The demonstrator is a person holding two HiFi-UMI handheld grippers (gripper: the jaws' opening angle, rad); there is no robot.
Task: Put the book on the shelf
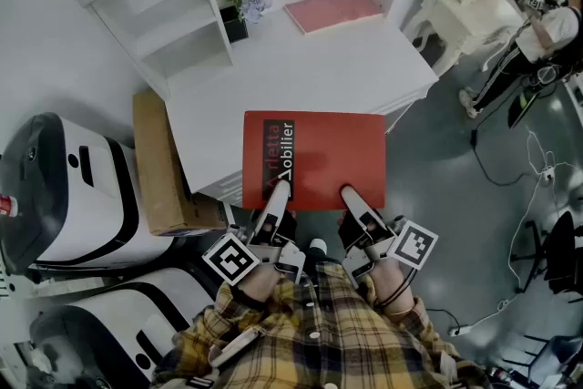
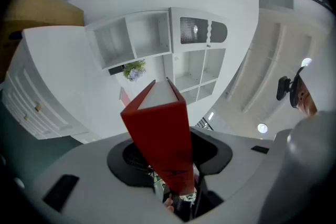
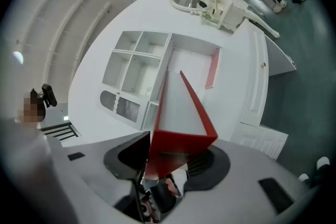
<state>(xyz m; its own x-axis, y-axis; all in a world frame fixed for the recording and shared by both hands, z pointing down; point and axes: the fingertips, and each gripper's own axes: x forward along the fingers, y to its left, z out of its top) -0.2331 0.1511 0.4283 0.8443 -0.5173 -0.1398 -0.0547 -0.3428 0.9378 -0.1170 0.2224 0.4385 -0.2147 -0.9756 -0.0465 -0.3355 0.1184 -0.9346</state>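
Observation:
A red book (image 1: 314, 159) with dark lettering on its cover is held flat above the front edge of the white desk (image 1: 364, 68). My left gripper (image 1: 276, 196) is shut on its near edge at the left. My right gripper (image 1: 353, 199) is shut on the same edge at the right. In the left gripper view the red book (image 2: 160, 139) stands between the jaws of the left gripper (image 2: 170, 168), with the white shelf unit (image 2: 157, 44) beyond. The right gripper view shows the red book (image 3: 181, 128) in the right gripper (image 3: 168, 165).
The white shelf unit (image 1: 173, 23) stands at the desk's back left, with flowers in a black pot (image 1: 239, 0) and a pink book (image 1: 332, 10) beside it. A cardboard box (image 1: 159, 164) and white machines (image 1: 64, 187) are on the left. A person (image 1: 537, 41) stands at the far right.

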